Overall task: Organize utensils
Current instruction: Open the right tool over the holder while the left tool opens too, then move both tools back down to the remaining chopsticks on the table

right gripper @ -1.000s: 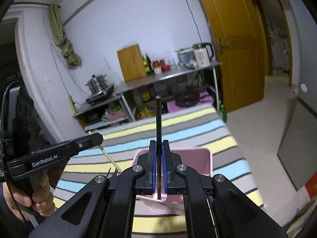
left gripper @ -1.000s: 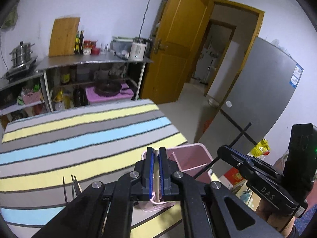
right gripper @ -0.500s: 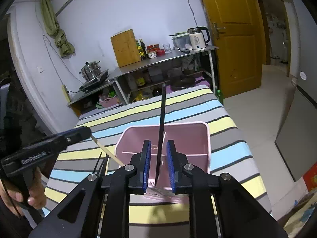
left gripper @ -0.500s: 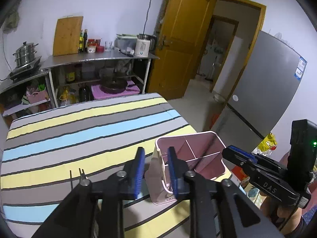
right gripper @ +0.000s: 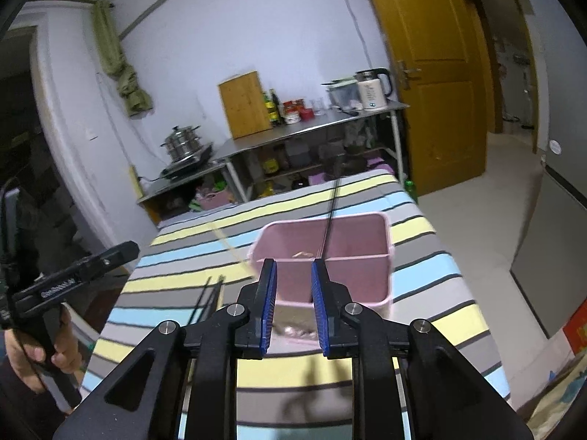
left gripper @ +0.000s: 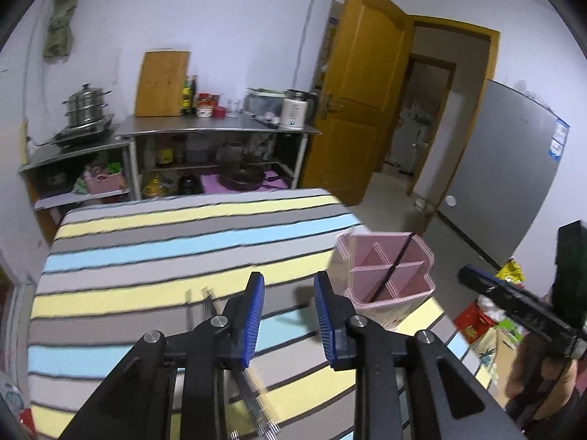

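A pink divided organizer point(left gripper: 381, 275) point(right gripper: 323, 253) stands near the right edge of the striped table. A black chopstick point(right gripper: 330, 216) point(left gripper: 394, 267) leans upright inside it. My right gripper point(right gripper: 293, 271) sits just in front of the organizer; its jaws are opening, with nothing pressed between them. My left gripper point(left gripper: 288, 286) is open and empty, left of the organizer, over the cloth. A blurred pale wooden stick point(right gripper: 231, 245) slants at the organizer's left corner; I cannot tell whether it is inside. Thin dark utensils point(left gripper: 205, 297) point(right gripper: 207, 297) lie on the table.
The striped tablecloth point(left gripper: 165, 242) covers the table, whose right edge drops off just past the organizer. Steel shelves point(left gripper: 220, 128) with pots and bottles stand behind it. A hand point(right gripper: 36, 352) holds the left gripper's handle point(right gripper: 73, 275). The right gripper's body point(left gripper: 513, 304) shows at right.
Both grippers went from shut to open. The right one let go of the black chopstick, which now stands in the organizer. The left one pulled back and left, away from the organizer.
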`<state>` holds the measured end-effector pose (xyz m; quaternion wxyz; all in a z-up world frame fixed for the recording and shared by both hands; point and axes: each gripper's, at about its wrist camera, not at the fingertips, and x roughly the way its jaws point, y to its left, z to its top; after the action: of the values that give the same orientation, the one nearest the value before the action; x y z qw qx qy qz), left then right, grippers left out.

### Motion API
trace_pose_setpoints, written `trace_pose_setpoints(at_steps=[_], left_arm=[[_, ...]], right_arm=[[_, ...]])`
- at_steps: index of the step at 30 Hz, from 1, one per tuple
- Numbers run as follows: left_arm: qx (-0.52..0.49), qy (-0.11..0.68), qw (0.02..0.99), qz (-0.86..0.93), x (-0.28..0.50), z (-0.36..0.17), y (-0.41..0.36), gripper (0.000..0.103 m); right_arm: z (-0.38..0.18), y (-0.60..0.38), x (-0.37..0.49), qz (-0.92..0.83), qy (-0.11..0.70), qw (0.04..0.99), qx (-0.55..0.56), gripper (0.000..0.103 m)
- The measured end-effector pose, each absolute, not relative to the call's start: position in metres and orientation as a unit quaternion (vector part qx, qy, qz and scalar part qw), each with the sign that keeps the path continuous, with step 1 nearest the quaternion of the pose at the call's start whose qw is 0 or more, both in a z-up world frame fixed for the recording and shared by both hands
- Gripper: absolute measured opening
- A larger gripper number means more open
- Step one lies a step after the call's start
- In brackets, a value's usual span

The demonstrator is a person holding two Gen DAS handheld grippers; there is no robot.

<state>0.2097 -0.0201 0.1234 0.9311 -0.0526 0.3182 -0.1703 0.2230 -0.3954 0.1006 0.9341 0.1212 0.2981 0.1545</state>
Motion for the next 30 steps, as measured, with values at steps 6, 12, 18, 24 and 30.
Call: trace_pose_setpoints(at_steps=[6, 12, 18, 24, 30], left_arm=[[-0.070, 0.346, 0.926, -0.133, 0.193, 0.091, 0.017, 0.028], [-0.076, 0.375, 0.918, -0.105, 0.194, 0.056, 0.040, 0.028], [-0.073, 0.406, 0.906, -0.092, 0.214, 0.019, 0.047, 0.028], [-0.059, 0.429, 0.897, -0.088, 0.240, -0.014, 0.045, 0.028], [-0.048, 0.442, 0.891, -0.090, 0.267, -0.034, 0.043, 0.028]], right_arm=[[0.088, -0.358, 0.210, 0.195, 0.312, 0.925, 0.097, 0.020], [0.063, -0.319, 0.209, 0.225, 0.342, 0.910, 0.073, 0.020], [0.036, -0.291, 0.218, 0.235, 0.374, 0.895, 0.058, 0.020], [0.006, -0.263, 0.231, 0.239, 0.406, 0.881, 0.041, 0.020], [-0.024, -0.236, 0.251, 0.240, 0.437, 0.866, 0.020, 0.020]])
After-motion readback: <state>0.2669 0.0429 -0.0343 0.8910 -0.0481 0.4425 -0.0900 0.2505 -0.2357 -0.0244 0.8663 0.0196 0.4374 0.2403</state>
